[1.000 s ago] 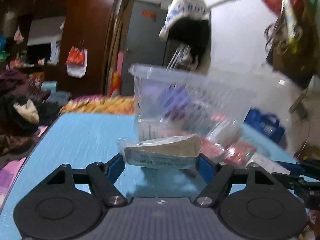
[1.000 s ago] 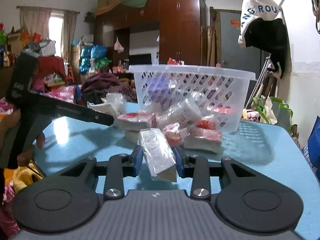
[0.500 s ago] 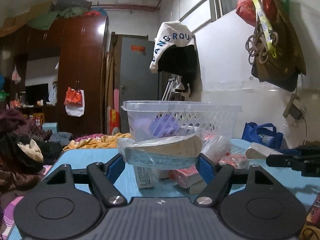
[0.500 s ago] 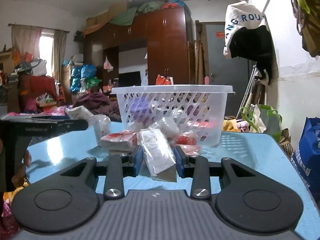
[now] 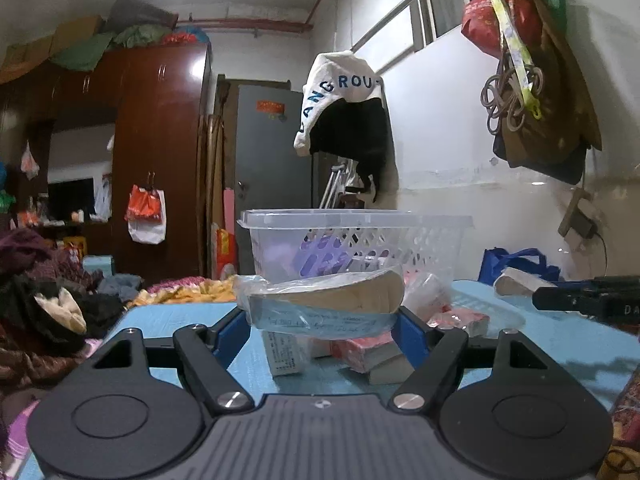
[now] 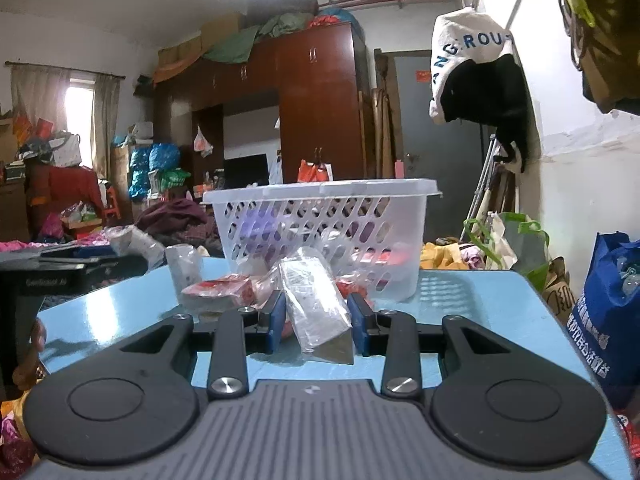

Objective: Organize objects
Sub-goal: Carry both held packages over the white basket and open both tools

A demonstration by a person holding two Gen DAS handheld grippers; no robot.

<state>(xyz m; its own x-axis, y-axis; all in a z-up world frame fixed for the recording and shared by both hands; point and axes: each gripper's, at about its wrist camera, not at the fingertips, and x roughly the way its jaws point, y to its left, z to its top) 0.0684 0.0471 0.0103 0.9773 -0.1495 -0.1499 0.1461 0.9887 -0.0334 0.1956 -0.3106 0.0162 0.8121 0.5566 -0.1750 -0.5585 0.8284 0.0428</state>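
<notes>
Left wrist view: left tongs (image 5: 322,322) clamp a packet (image 5: 324,302); right tongs (image 6: 317,318) grip a pack (image 6: 316,306). Lift both over the basket (image 6: 320,194) rim before releasing.

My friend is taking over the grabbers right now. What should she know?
Left gripper: shut on a wrapped packet, held flat.
Right gripper: shut on a second wrapped packet, held on edge.
White basket sits ahead on the blue table, some things already inside.
Left: drop both packets in, then the red packs in front of it.
</notes>
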